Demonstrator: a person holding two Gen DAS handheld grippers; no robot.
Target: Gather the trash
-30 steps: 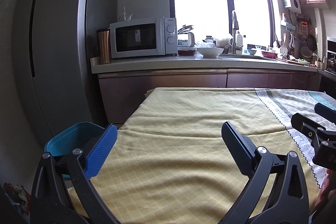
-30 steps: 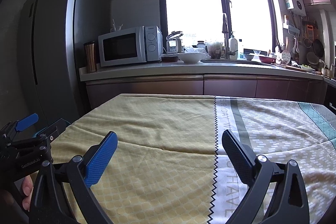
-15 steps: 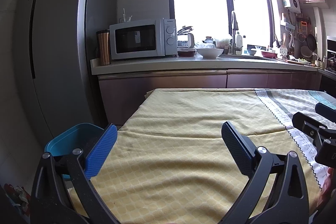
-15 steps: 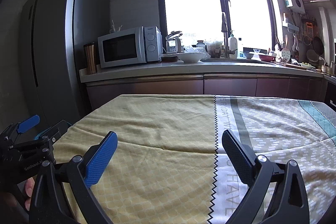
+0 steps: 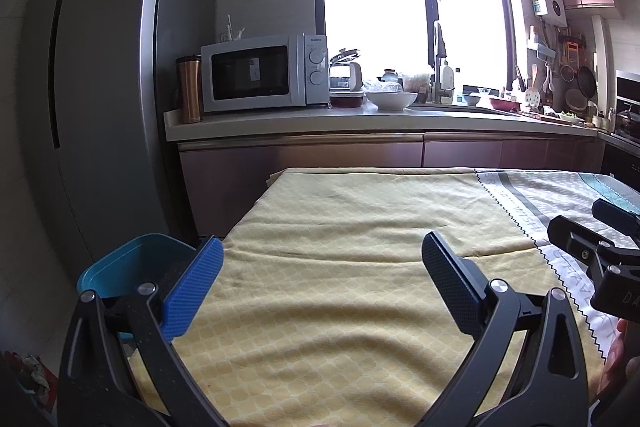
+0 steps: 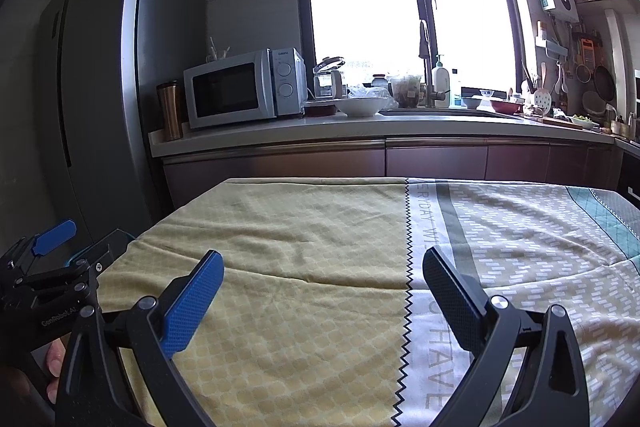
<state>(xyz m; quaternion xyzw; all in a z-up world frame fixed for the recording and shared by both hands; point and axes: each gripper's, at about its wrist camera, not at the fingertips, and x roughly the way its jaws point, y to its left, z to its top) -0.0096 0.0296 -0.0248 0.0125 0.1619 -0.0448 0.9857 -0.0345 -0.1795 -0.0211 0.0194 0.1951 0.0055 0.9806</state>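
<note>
The left gripper (image 5: 322,279) hangs low over a table with a yellow cloth (image 5: 340,267). Its 2 fingers stand wide apart and hold nothing. One finger has a blue pad (image 5: 195,290) and the other pad is dark.

The right gripper (image 6: 322,297) hangs over the same table, a bit more toward the gray and white part of the cloth (image 6: 520,239). Its 2 fingers are wide apart too, with nothing between them.

In the left wrist view, a teal bin (image 5: 132,267) sits at about 9 o'clock, down past the left edge of the table (only part of its rim and inside shows). The blue pad covers a bit of it. No trash can be seen on the cloth. On the floor at about 8 o'clock lies a small crumpled thing (image 5: 34,373), too blurry to name.

In the right wrist view, the left gripper shows at 9 o'clock, with a thumb (image 6: 54,361) of the person just under it.

Far off at 12 o'clock is a kitchen counter (image 5: 360,121). A white microwave (image 5: 262,77) stands on it, with a copper cup (image 5: 189,89) just beside it and a white bowl (image 5: 391,100) near the sink. A tall gray fridge (image 5: 92,107) stands at 10 o'clock.
</note>
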